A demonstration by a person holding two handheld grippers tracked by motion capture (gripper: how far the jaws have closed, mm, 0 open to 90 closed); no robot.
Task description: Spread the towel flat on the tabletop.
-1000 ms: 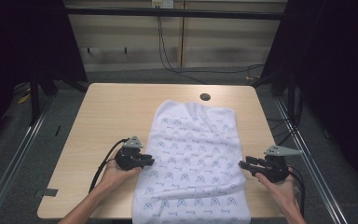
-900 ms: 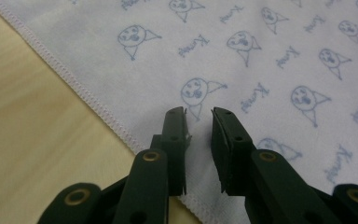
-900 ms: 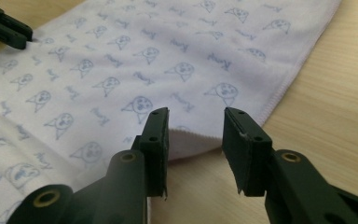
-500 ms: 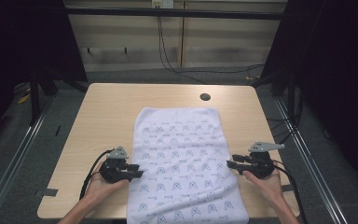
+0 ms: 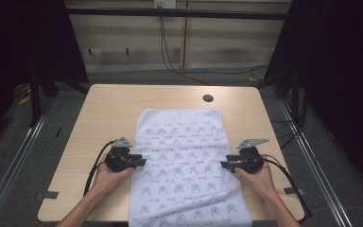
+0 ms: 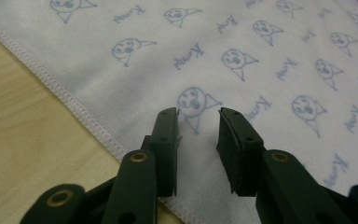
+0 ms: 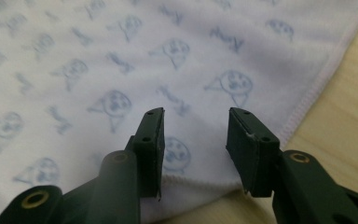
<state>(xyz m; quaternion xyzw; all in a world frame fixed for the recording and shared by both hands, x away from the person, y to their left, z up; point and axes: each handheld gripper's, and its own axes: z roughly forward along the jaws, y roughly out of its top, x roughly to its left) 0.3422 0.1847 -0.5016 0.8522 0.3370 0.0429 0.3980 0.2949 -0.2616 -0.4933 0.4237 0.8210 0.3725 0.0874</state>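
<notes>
White towel (image 5: pixel 185 165) w/ a blue printed pattern lies flat on the wooden table (image 5: pixel 108 113), long axis running away from the person; its near end hangs over the table's front edge, far end stops short of the round dark hole (image 5: pixel 208 98) near the back.

Left gripper (image 5: pixel 141 162) sits at the towel's left edge about halfway along, tips just over the hem and pointing inward. In the left gripper view its jaws stand apart w/ a clear gap – nothing between the pads, towel cloth (image 6: pixel 242 60) below and bare wood to the left of the stitched hem. The gap has just narrowed a bit, but the jaws don't pinch any fabric.

Right gripper (image 5: pixel 224 165) mirrors it at the towel's right edge, tips pointing inward over the cloth. Right gripper view: jaws apart, wider gap, just been opening – pads empty, towel (image 7: pixel 121 60) beneath, hem and wood at the right.

Each gripper is held in a hand, forearms coming in from the bottom of the high view. Cables trail back from both toward the person. The two grippers are well apart, w/ the towel's width between them.
</notes>
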